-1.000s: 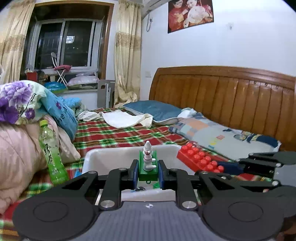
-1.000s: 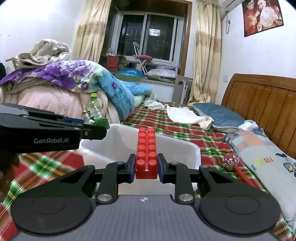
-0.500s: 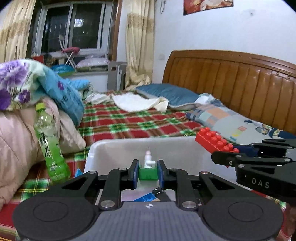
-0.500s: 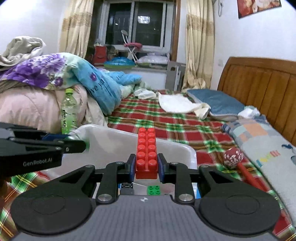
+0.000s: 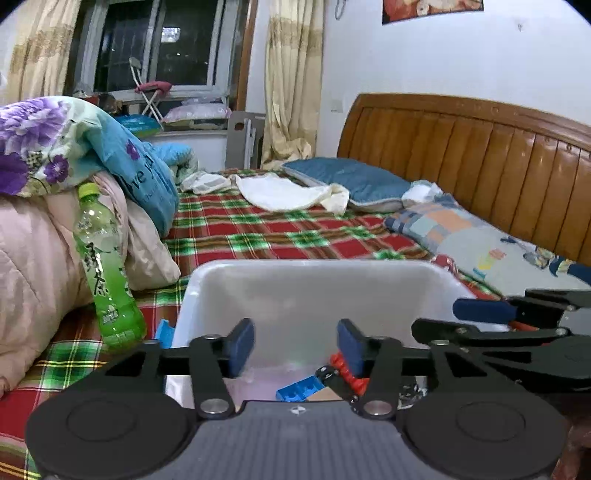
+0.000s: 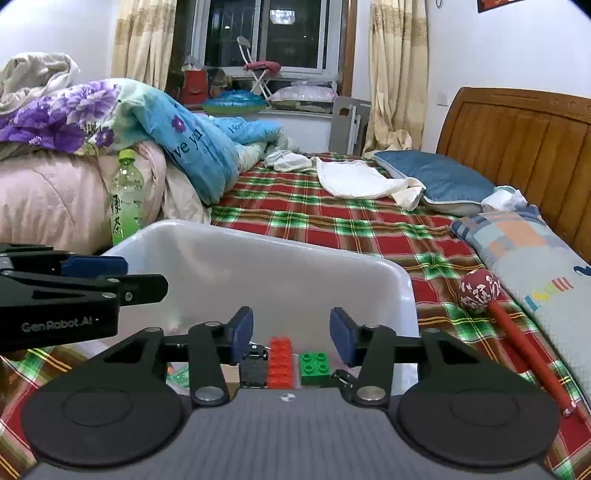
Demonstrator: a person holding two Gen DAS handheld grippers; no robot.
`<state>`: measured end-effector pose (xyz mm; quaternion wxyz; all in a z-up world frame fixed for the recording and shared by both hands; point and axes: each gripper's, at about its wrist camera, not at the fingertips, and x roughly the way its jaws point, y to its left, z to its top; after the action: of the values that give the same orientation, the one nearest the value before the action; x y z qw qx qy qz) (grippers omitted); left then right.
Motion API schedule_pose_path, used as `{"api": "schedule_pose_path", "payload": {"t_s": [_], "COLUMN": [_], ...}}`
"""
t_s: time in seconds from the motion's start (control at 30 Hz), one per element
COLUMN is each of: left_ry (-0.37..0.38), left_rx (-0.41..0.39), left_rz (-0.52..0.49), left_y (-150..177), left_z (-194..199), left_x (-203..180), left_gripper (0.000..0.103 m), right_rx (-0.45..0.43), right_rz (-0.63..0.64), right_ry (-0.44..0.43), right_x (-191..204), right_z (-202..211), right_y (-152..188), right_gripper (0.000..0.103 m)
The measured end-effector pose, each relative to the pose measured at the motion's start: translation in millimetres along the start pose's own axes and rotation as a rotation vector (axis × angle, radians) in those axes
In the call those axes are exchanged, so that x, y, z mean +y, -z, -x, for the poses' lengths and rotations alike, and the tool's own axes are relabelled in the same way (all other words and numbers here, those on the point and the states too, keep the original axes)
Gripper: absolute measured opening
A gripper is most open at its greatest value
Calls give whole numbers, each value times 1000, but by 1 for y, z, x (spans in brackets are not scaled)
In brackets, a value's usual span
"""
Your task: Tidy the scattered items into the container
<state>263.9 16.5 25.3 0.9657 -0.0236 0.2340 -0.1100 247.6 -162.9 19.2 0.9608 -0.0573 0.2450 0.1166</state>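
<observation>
Evenly lit by indoor light, dark window behind. Sharp throughout, soft shadows only. Glare on glossy headboard. Strong fisheye bending, black corners.

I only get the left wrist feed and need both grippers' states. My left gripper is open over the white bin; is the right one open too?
Observer: Yes. The right gripper is open above the white bin, with nothing between its pads.
Operator: What lies in the bin under it?
Observer: A red brick lies flat on the bin floor, with a green brick beside it.
Operator: Is anything outside the bin on that side?
Observer: A red rattle lies on the plaid blanket, to the right of the bin.
</observation>
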Motion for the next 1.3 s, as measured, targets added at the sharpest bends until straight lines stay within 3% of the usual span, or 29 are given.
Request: {"api": "schedule_pose_path", "payload": {"t_s": [0.17, 0.4, 0.63, 1.03, 1.3], "left_ry": [-20, -66, -16, -53, -112], "left_rx": [-24, -29, -5, 40, 47], "left_rz": [-21, -69, -21, 20, -30], "left_y": [-3, -1, 2, 6, 2], "left_z": [23, 56, 79, 90, 85], "left_x": [-9, -28, -30, -26, -33], "left_gripper": [79, 81, 81, 83, 89], "right_rx": [-11, 6, 33, 49, 50], "right_rz": [3, -15, -14, -12, -18], "right_ry": [-1, -3, 1, 14, 16], "right_x": [1, 6, 14, 21, 20], "right_z": [14, 40, 61, 74, 78], "right_y": [-2, 2, 8, 15, 19], "right_gripper": [52, 64, 80, 82, 82]}}
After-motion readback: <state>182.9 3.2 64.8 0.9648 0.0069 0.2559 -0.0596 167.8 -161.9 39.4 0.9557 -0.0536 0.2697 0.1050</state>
